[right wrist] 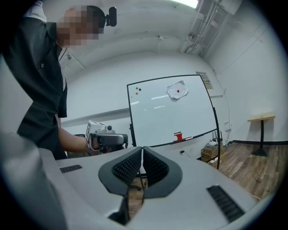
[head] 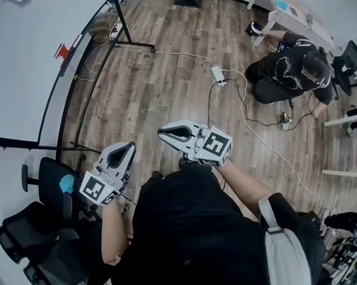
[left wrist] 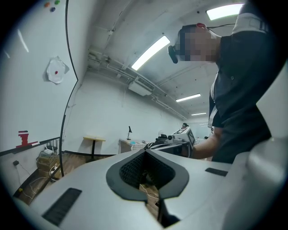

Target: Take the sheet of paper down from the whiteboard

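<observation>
The sheet of paper (right wrist: 177, 91) is crumpled and pinned by a red magnet near the top of the whiteboard (right wrist: 157, 117). The same paper (left wrist: 57, 70) shows on the whiteboard (left wrist: 27, 90) at the left in the left gripper view. In the head view the whiteboard (head: 29, 62) fills the upper left and the paper is not visible. My left gripper (head: 129, 146) and right gripper (head: 160, 132) hover level in front of my body, well away from the board. Both are shut with nothing between the jaws, as the left gripper (left wrist: 145, 152) and right gripper (right wrist: 142, 150) show in their own views.
A red object (head: 61, 51) sits on the board's tray. The board's black stand legs (head: 128, 35) reach onto the wooden floor. A person (head: 287, 71) sits on the floor at the upper right among white cables (head: 248, 119). Black office chairs (head: 35, 231) stand at the lower left.
</observation>
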{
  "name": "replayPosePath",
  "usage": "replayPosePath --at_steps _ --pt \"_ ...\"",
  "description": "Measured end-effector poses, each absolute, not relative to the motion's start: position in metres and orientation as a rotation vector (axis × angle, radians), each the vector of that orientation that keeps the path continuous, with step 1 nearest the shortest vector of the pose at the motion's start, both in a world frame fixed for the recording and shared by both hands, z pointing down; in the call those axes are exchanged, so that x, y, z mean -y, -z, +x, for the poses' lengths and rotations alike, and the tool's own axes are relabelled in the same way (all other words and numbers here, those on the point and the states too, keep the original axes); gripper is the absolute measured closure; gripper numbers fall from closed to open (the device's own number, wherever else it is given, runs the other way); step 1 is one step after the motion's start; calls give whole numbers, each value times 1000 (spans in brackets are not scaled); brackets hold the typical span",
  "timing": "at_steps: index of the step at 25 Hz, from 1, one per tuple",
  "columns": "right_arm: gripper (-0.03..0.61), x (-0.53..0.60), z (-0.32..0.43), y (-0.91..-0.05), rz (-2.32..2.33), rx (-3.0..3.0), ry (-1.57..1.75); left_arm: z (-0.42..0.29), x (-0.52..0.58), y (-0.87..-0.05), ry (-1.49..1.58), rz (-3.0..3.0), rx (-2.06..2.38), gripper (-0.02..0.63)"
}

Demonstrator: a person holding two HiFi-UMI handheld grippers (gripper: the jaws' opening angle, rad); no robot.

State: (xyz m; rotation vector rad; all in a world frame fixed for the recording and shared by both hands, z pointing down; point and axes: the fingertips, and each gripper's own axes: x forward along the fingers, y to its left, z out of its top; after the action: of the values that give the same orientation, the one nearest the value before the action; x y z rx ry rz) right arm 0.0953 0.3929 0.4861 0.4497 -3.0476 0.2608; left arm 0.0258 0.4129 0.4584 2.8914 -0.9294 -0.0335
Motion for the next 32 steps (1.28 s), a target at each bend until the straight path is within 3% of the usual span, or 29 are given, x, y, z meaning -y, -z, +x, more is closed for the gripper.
replayPosePath --at_steps 32 --pt "557 -388 143 -508 290 3063 -310 75 -410 -476 58 2772 1064 603"
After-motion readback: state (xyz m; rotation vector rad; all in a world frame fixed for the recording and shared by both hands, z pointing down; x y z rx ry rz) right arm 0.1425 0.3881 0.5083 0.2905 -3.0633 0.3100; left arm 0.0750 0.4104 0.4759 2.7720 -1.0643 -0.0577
